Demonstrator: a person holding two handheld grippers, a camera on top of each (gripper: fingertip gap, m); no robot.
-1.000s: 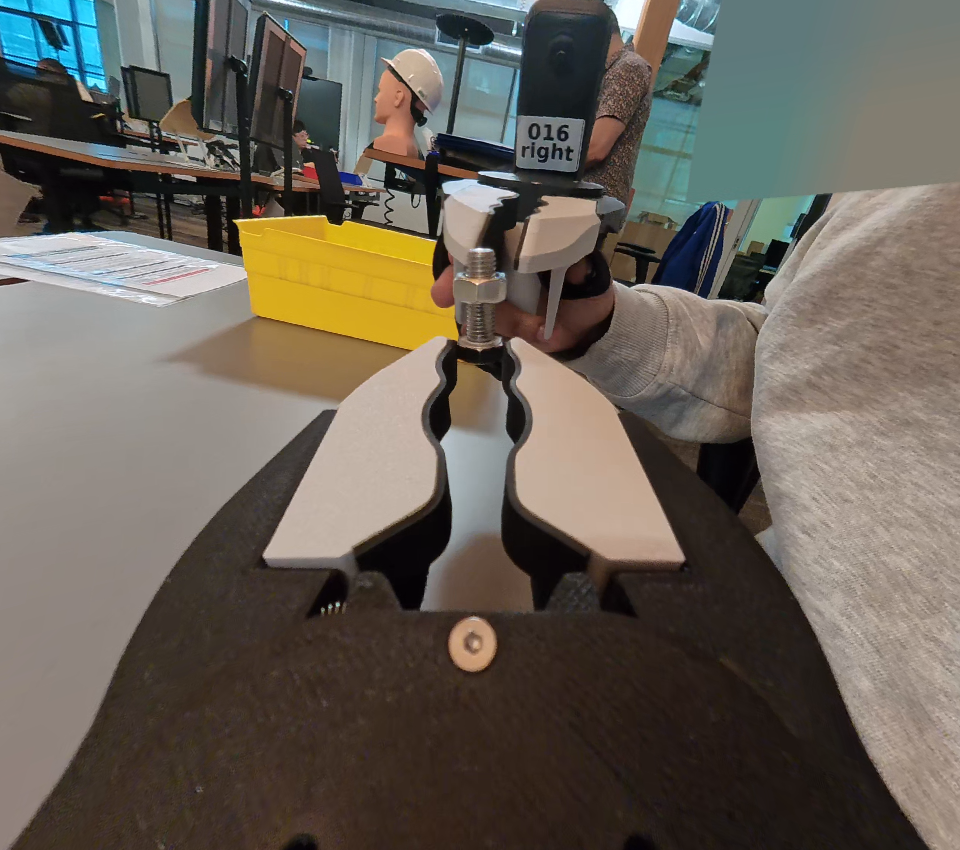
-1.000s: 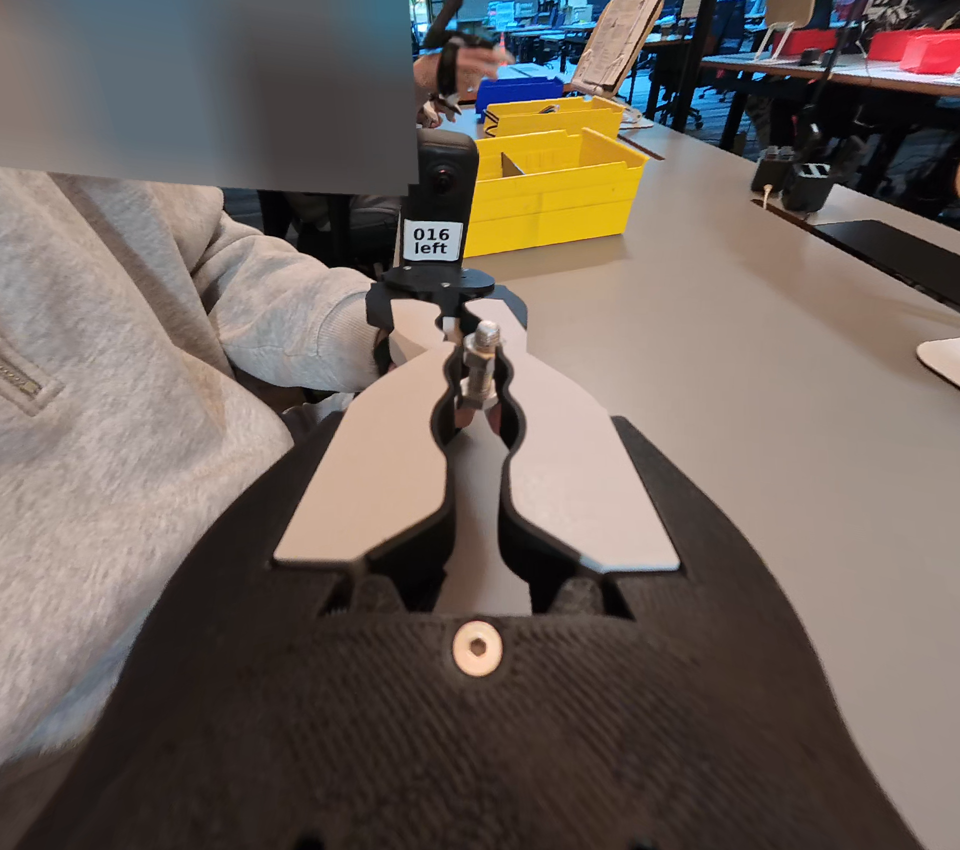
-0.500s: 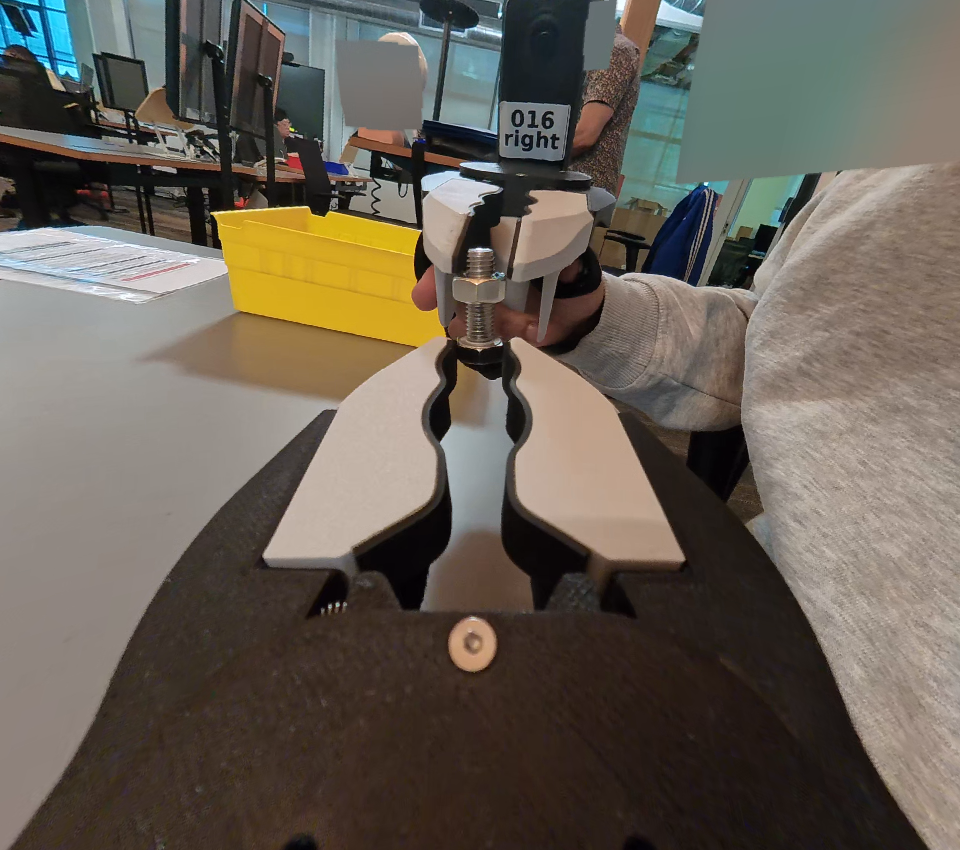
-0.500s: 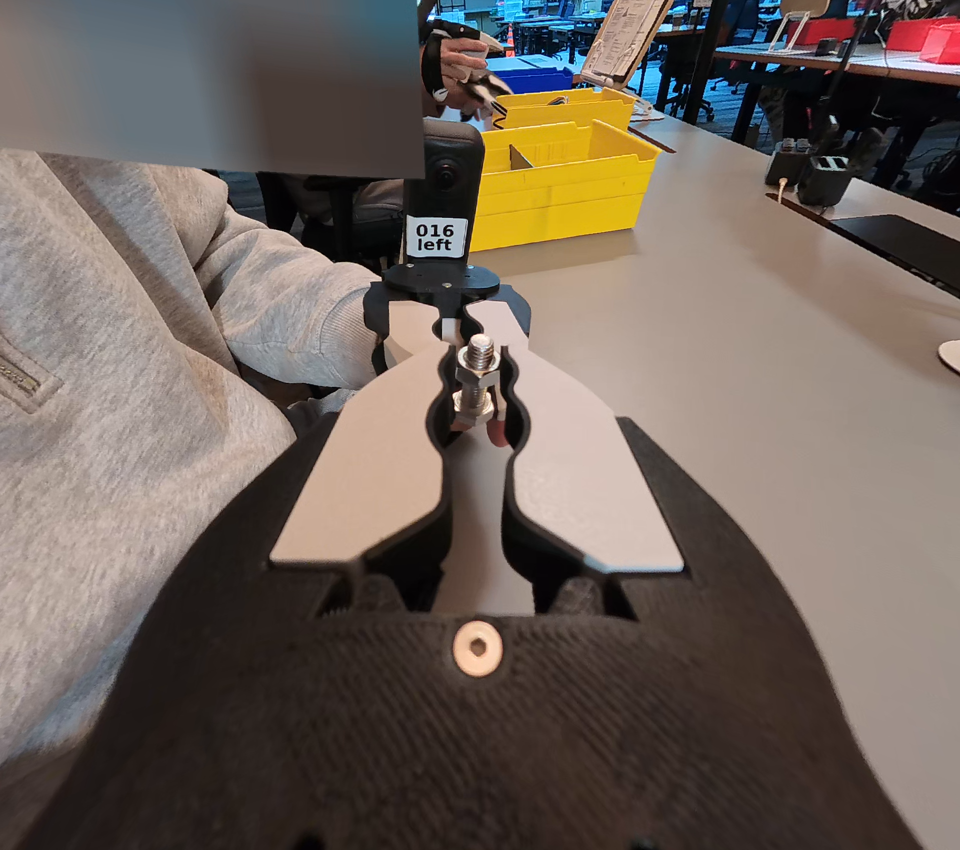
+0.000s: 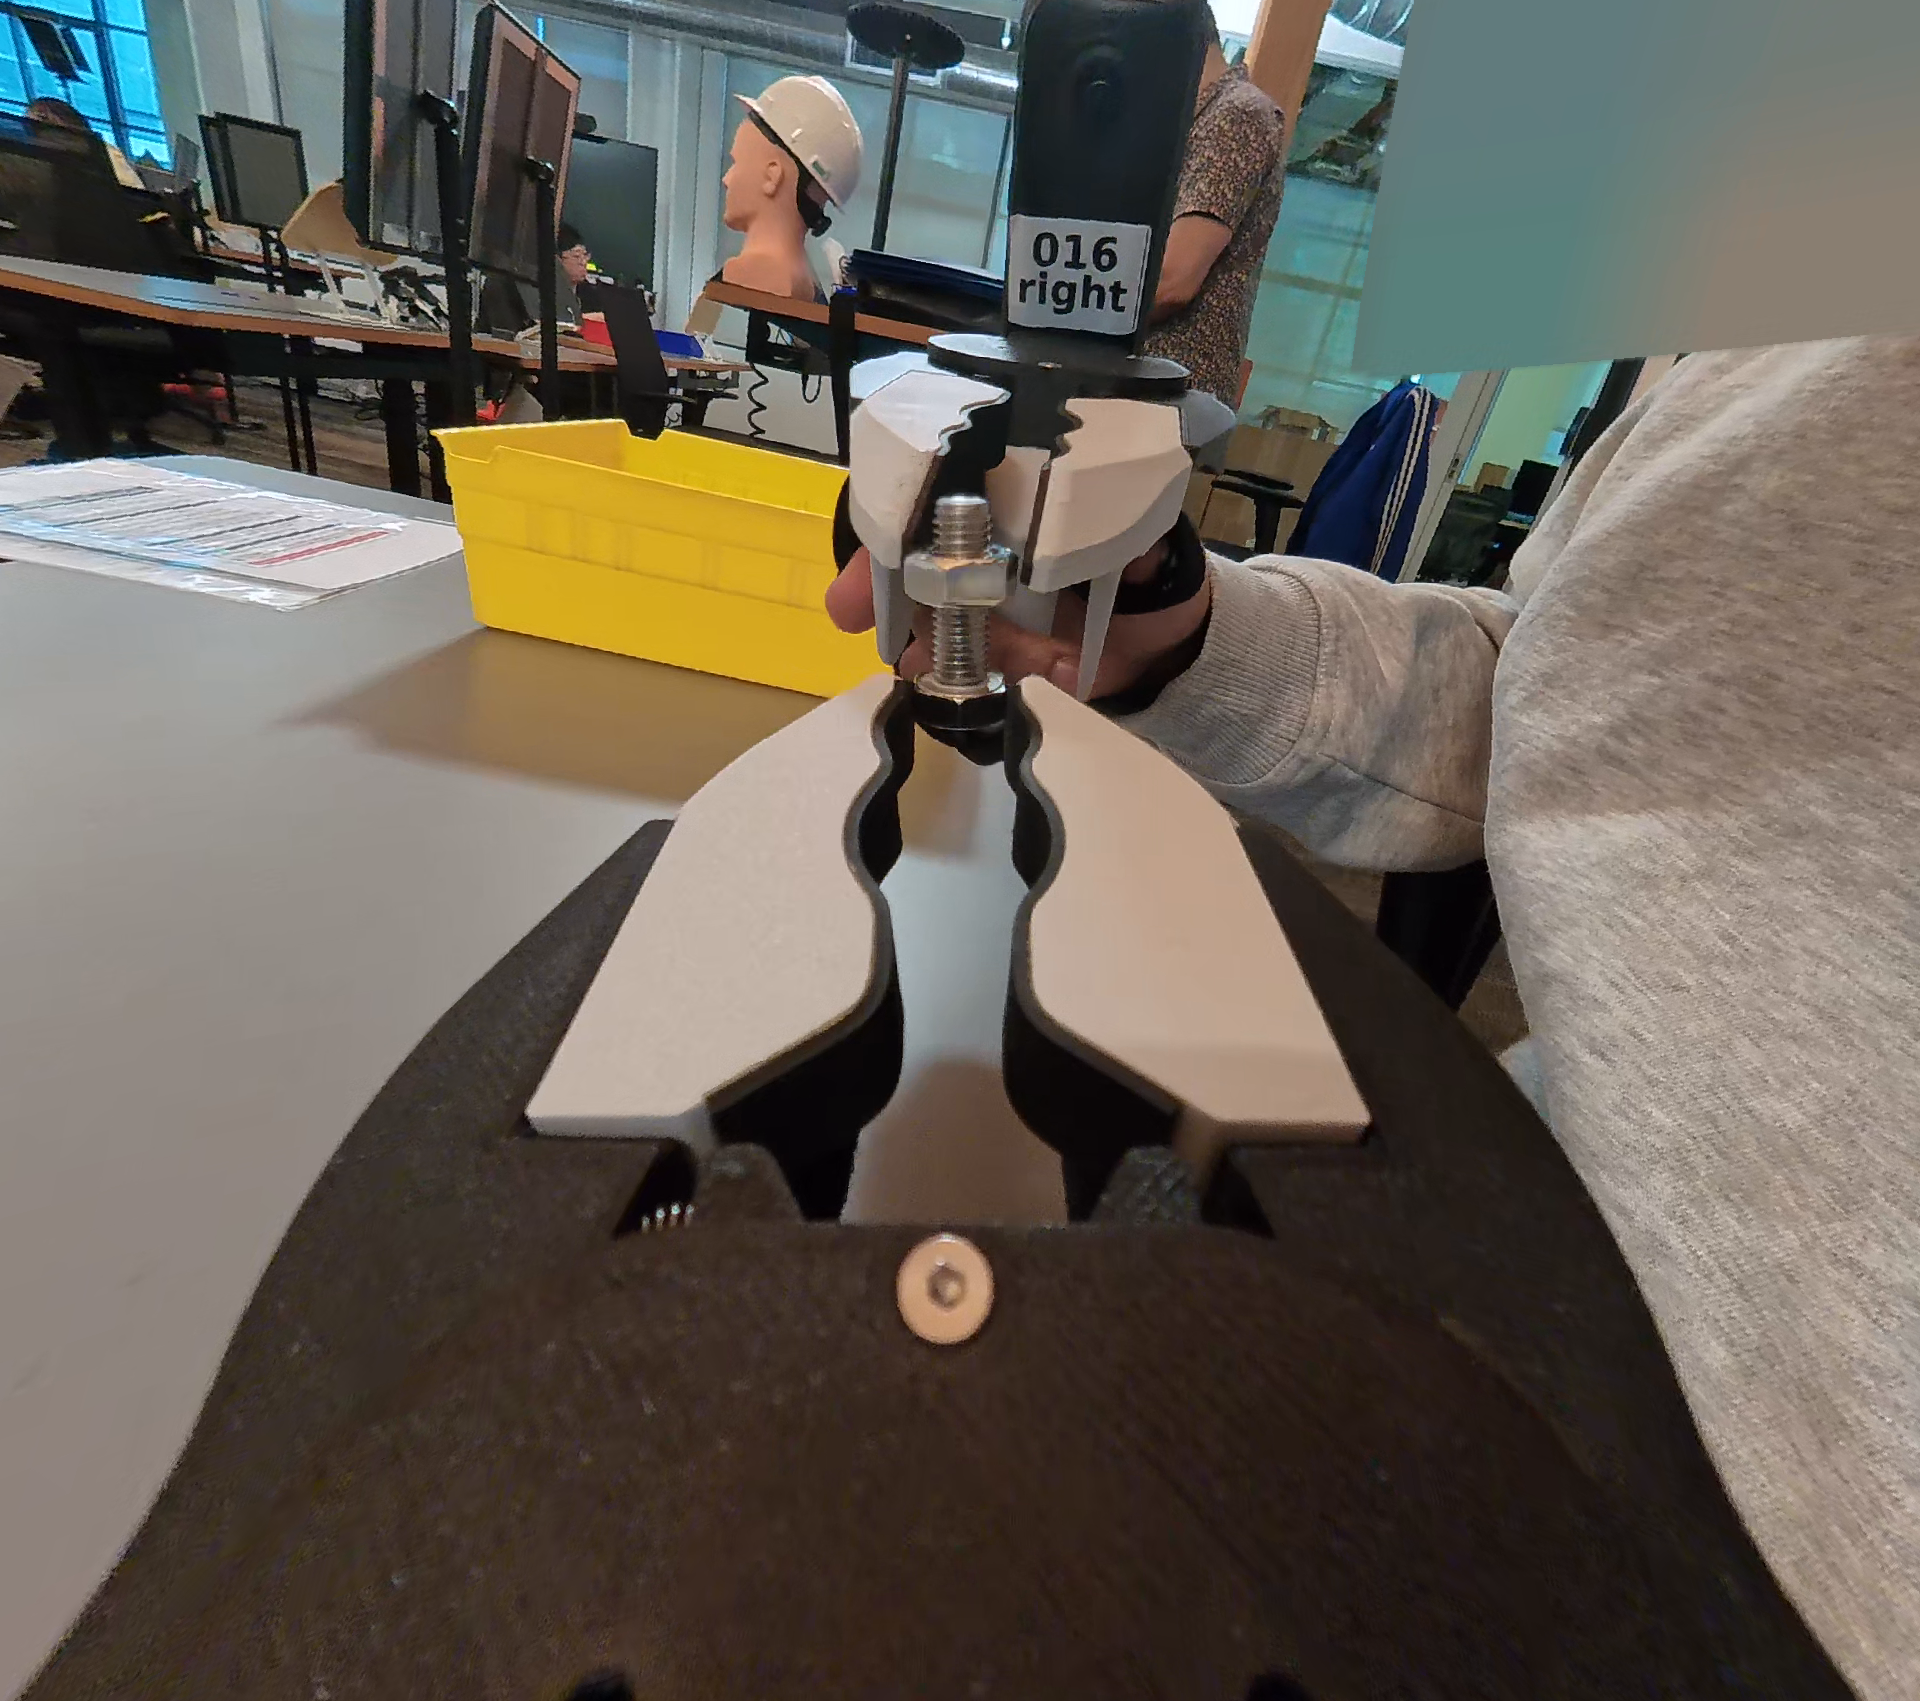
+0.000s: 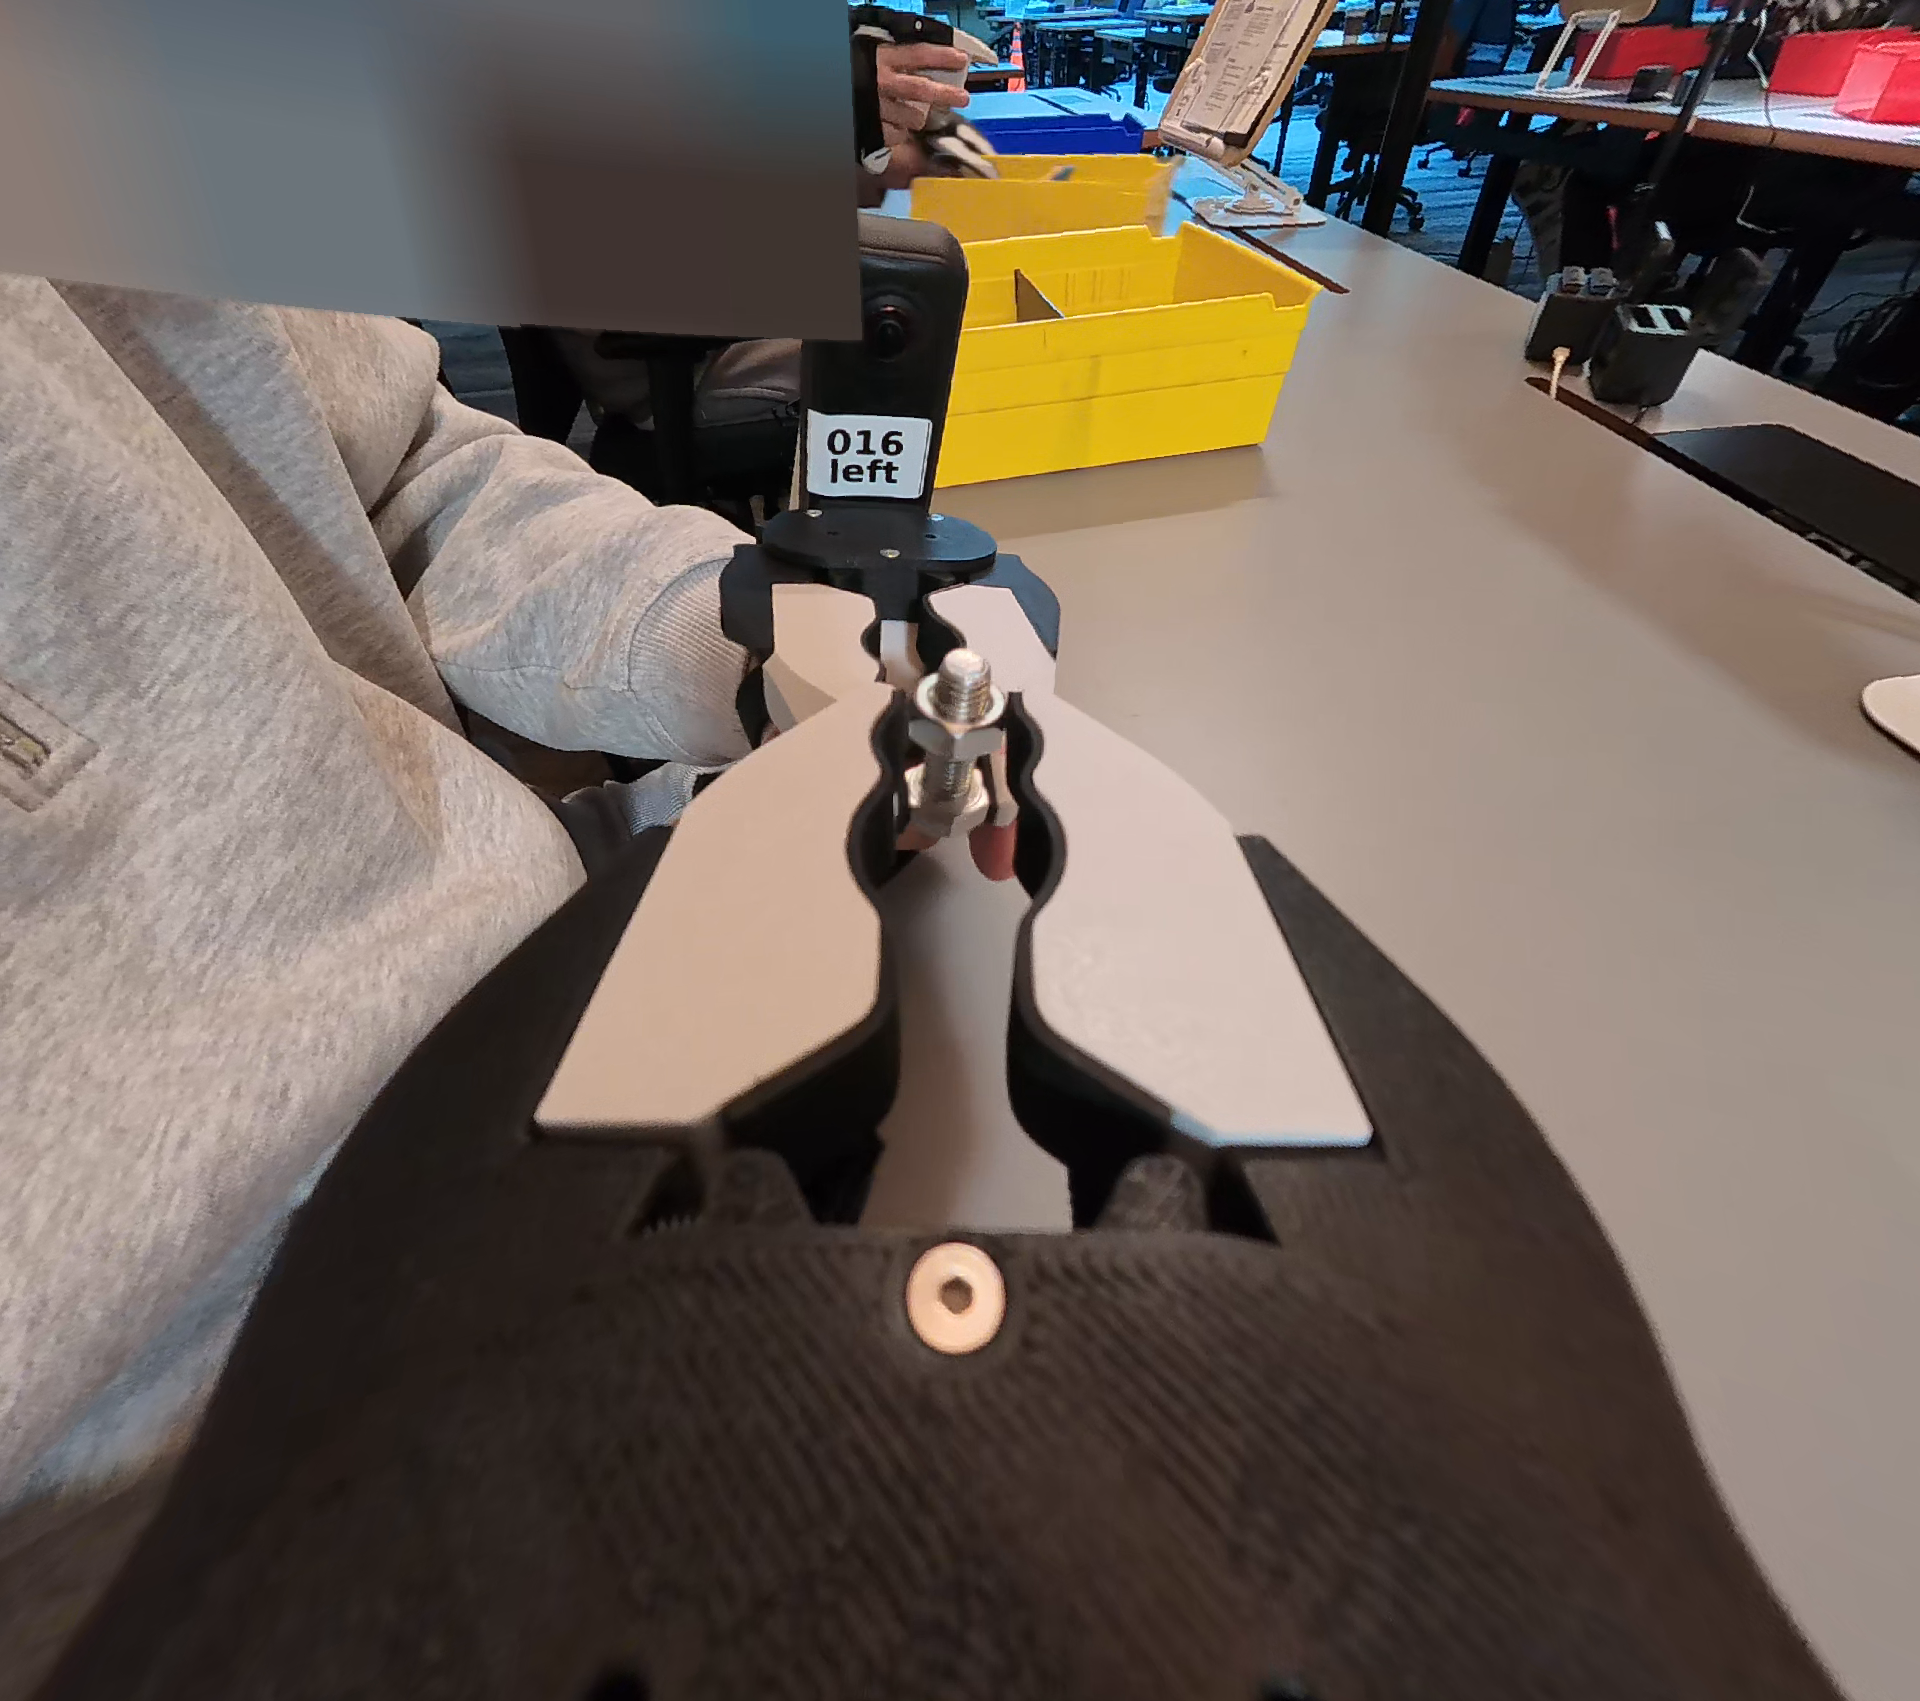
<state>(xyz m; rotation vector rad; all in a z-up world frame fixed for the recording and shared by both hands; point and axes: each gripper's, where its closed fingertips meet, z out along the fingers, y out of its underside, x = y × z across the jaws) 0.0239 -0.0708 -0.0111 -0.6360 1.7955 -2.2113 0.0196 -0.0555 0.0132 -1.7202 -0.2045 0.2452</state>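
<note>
Left wrist view
Left claw (image 5: 958, 701): fingers drawn together on the head end of a threaded steel bolt (image 5: 957, 612), which stands upright from the tips.
Nut (image 5: 958, 579): hexagonal, partway down the bolt's thread.
Right claw (image 5: 987, 581): faces the camera from beyond the bolt, its white fingers closed against the nut from both sides; a hand (image 5: 1049, 654) grips it from behind, in a grey sleeve (image 5: 1340, 716).
Counter (image 5: 260, 872): grey; both claws are held above its near edge.
Yellow bin (image 5: 644, 539): on the counter behind the claws, well apart from them.
Paper sheet (image 5: 208, 524): flat on the counter at far left.

Right wrist view
Right claw (image 6: 954, 721): fingers clamped on the nut (image 6: 954, 721), the tips meeting it at either side.
Bolt (image 6: 951, 768): tilted slightly, threaded end uppermost, above the nut.
Left claw (image 6: 940, 810): opposite, its fingers shut on the bolt's head end; a grey sleeve (image 6: 582, 643) leads to it.
Yellow bin (image 6: 1122, 363): on the counter (image 6: 1455, 768) beyond the left claw, a divider inside; a second yellow bin (image 6: 1039, 191) behind it.
Black tray (image 6: 1808, 477): at the counter's right edge.
</note>
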